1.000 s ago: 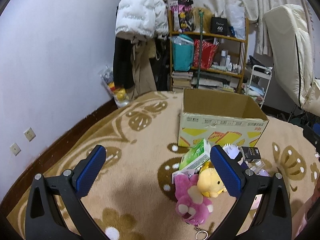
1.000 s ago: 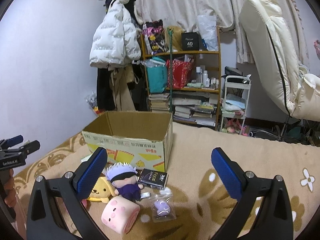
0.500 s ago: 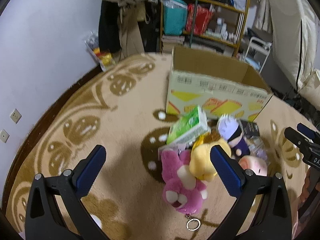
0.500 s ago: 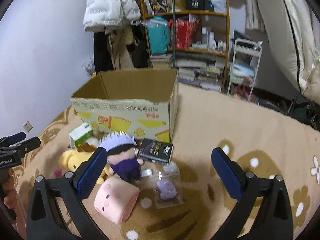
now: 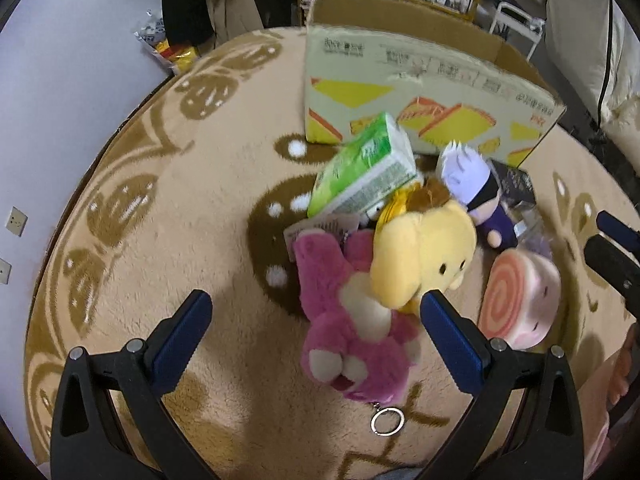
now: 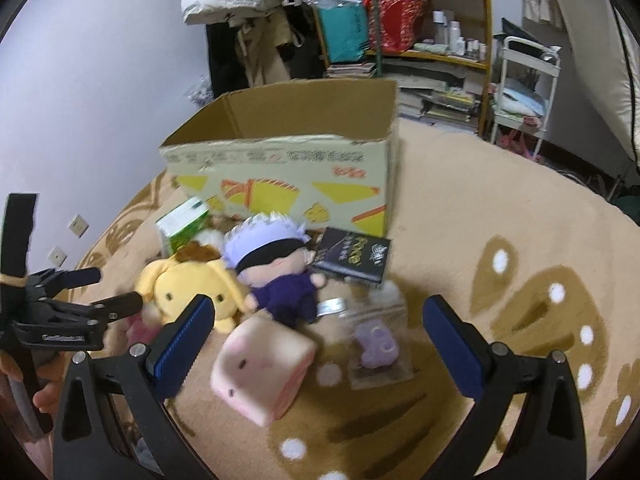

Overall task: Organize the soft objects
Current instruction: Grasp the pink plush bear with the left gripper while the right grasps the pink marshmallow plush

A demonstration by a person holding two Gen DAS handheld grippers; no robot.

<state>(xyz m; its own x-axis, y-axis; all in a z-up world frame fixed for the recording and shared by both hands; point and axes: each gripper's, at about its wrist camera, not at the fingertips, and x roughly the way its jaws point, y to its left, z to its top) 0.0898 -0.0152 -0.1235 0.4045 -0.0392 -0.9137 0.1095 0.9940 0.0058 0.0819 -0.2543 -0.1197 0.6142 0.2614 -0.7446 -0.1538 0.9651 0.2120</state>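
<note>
Soft toys lie on the carpet in front of an open cardboard box (image 5: 420, 76) (image 6: 280, 176): a pink bear plush (image 5: 356, 320), a yellow dog plush (image 5: 424, 252) (image 6: 188, 284), a white-haired doll in purple (image 5: 476, 192) (image 6: 276, 268), and a pink roll cushion (image 5: 520, 300) (image 6: 264, 364). My left gripper (image 5: 316, 336) is open just above the pink bear. My right gripper (image 6: 316, 340) is open above the pink cushion. The right gripper's tips show in the left wrist view (image 5: 616, 248).
A green tissue pack (image 5: 364, 168) (image 6: 182, 224), a black booklet (image 6: 352, 260) and a bagged purple item (image 6: 378, 344) lie among the toys. A shelf (image 6: 400, 20), hanging coats and a white cart (image 6: 524, 92) stand behind the box.
Both grippers have tilted down and moved closer to the toy pile. The toys now fill more of each view. Both stay open.
</note>
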